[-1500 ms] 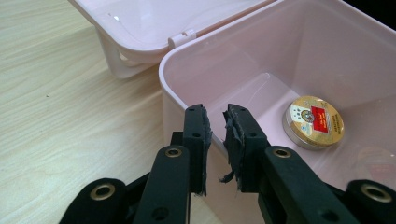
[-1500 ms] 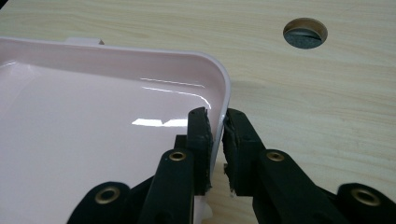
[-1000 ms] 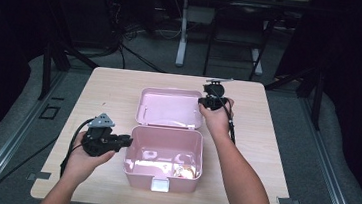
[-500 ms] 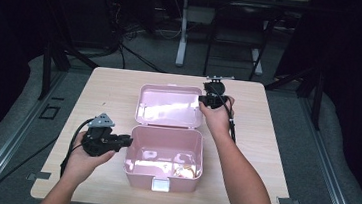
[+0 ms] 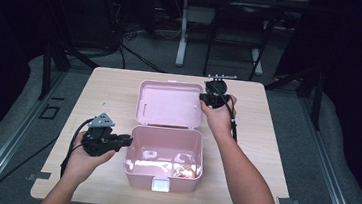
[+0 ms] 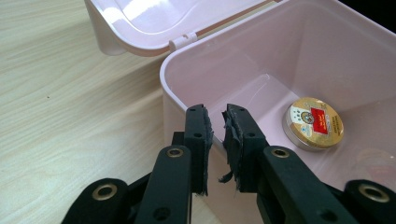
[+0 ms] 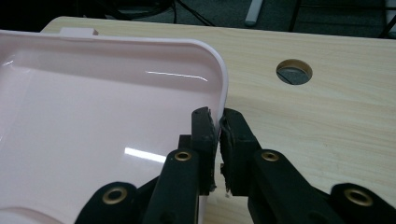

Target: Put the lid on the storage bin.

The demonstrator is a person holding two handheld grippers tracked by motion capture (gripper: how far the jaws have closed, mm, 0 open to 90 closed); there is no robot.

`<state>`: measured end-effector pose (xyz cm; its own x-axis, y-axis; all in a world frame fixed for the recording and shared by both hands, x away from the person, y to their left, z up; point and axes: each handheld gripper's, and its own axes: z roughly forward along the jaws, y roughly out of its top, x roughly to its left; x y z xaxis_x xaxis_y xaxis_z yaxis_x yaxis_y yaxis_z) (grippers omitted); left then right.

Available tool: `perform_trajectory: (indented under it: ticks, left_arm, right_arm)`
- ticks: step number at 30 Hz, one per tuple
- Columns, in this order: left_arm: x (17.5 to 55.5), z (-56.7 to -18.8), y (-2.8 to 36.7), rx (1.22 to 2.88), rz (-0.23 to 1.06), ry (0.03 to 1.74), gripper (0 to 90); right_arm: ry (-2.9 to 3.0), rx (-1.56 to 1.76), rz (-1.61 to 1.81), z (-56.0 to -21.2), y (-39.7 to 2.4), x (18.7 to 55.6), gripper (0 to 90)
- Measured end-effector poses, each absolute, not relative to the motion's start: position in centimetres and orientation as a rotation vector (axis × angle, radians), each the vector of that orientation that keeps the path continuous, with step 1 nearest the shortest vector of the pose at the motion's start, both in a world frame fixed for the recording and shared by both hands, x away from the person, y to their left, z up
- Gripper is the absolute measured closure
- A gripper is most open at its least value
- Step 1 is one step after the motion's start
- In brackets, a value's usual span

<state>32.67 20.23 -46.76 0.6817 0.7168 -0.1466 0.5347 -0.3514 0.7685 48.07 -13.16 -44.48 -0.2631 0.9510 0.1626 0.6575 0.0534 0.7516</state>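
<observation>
A pink plastic box (image 5: 161, 179) stands open in the middle of the table, its hinged lid (image 5: 169, 103) tilted back behind it. Inside lies a round gold tin (image 6: 313, 123) with a red label, toward the front right of the box (image 5: 185, 170). My left gripper (image 5: 129, 139) comes in level from the left, and its jaws (image 6: 217, 122) pinch the box's left wall (image 6: 187, 84). My right gripper (image 5: 203, 98) is shut on the right rim of the lid (image 7: 93, 107), one pad inside and one outside (image 7: 218, 122).
The wooden table (image 5: 264, 155) has bare room on both sides of the box. A round cable hole (image 7: 294, 71) sits in the tabletop beyond the lid's corner. A white latch (image 5: 160, 184) is on the box's front. Stand legs and cables lie on the floor behind.
The lid's far edge has come up slightly, with the right gripper still on its rim. The left hand and the box have stayed put.
</observation>
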Motion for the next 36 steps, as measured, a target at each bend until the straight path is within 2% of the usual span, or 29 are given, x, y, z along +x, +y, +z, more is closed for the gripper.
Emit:
perform_trajectory:
  ticks: [36]
  left_arm:
    - [32.7, -46.8, 20.2, 2.03, 0.272, 0.974, 79.3]
  right_arm:
    - [1.917, 1.5, 1.162, -41.5, -13.8, 44.8, 86.4]
